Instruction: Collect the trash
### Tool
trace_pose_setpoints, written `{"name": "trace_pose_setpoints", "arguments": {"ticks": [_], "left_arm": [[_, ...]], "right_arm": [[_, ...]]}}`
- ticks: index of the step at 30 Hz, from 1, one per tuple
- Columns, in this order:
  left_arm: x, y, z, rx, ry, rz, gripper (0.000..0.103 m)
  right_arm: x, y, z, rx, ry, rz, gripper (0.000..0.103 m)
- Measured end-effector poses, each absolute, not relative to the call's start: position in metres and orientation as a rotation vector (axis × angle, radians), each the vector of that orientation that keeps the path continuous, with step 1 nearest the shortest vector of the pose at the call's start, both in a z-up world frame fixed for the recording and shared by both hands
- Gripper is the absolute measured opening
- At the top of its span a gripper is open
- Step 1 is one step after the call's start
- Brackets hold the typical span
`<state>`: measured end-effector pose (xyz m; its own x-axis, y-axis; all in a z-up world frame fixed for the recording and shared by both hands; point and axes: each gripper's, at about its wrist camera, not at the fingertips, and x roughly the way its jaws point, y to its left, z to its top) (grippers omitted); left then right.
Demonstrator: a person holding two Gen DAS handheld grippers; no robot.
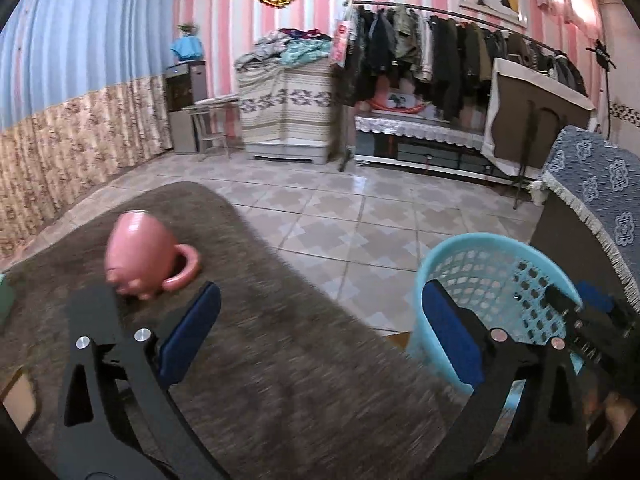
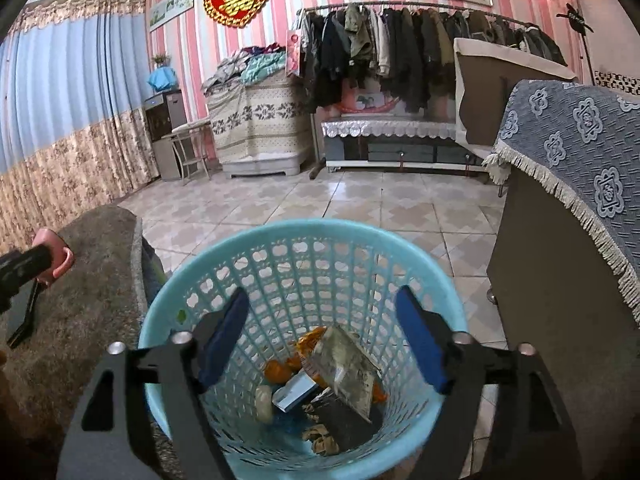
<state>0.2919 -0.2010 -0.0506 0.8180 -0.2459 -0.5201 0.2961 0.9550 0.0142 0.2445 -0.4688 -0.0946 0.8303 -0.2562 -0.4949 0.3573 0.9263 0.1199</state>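
A pink-striped wall, blue curtains and a full clothes rack (image 2: 420, 44) back a tiled floor (image 2: 360, 208) and a grey-brown carpeted surface (image 1: 248, 320), its near part blurred. The light-blue mesh basket (image 2: 304, 236) stands on the floor beside it, holding trash (image 2: 340, 372) that is jumbled and hard to identify. The right gripper (image 2: 320, 340) hangs over the basket, jaws wide apart and empty; the left gripper (image 1: 320, 320), equally spread and empty, is above the carpet near a pink mug (image 1: 140, 252).

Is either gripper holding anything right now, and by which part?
Nothing is held. The right gripper is open and empty above the blue basket, with trash lying at its bottom. The left gripper is open and empty over the brown rug.
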Motion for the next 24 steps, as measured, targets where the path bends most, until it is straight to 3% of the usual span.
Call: {"name": "trace_pose_setpoints", "arguments": {"ticks": [6, 14, 24], "left_arm": [[0.263, -0.15, -0.039, 0.056, 0.537, -0.213, 0.097], [0.209, -0.093, -0.021, -0.008, 0.512, -0.131, 0.098], [0.122, -0.058, -0.024, -0.011, 0.413, 0.006, 0.098]], "right_arm": [[0.235, -0.457, -0.074, 0.195, 0.455, -0.324, 0.098], [0.205, -0.411, -0.034, 0.172, 0.412, -0.245, 0.099], [0.167, -0.33, -0.027, 0.097, 0.444, -0.034, 0.099]]}}
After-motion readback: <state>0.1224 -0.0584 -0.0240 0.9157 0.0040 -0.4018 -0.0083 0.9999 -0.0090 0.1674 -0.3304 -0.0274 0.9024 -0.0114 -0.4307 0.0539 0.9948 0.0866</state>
